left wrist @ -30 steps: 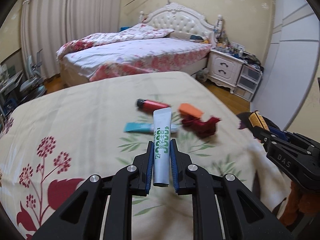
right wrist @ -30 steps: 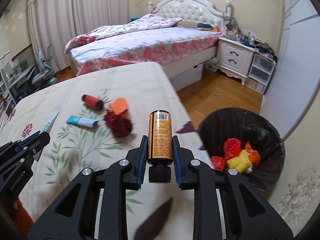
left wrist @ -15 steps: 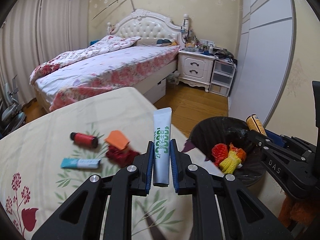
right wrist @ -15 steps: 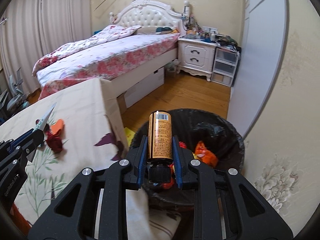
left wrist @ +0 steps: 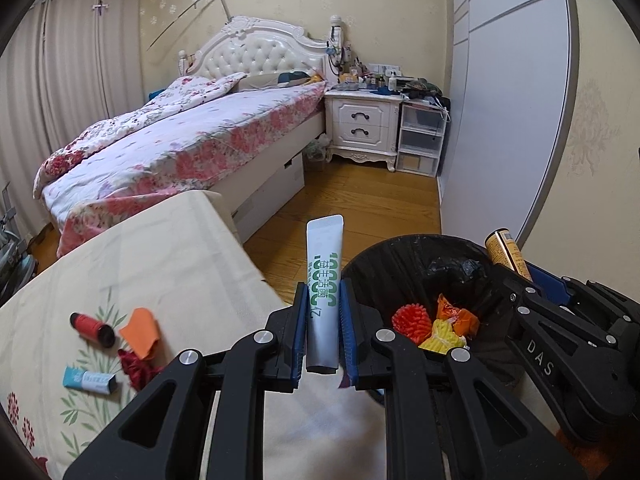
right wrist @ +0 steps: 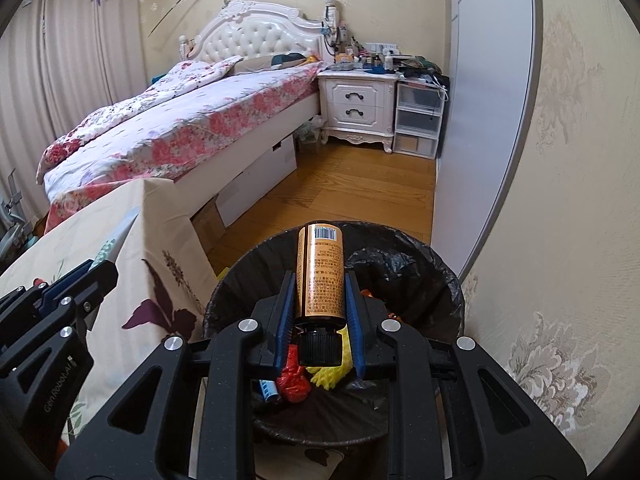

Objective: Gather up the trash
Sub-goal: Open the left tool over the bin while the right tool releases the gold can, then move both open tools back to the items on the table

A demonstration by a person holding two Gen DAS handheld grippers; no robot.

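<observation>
Two grippers each clamp a piece of trash. The left gripper (left wrist: 323,334) is closed on a white tube (left wrist: 323,300) with green lettering, which stands up between its blue pads above the counter's (left wrist: 168,264) edge, just beside the black-lined bin (left wrist: 404,256). The right gripper (right wrist: 320,322) is closed on an orange-gold bottle (right wrist: 320,276), black cap toward the camera, held directly over the bin's open mouth. Inside the bin lie red, yellow and orange scraps. On the flowered cloth of the counter there remain a red cylinder (left wrist: 92,328), an orange scrap (left wrist: 141,332), a crumpled dark red piece (left wrist: 136,368) and a small blue-and-white tube (left wrist: 90,379), all close together.
</observation>
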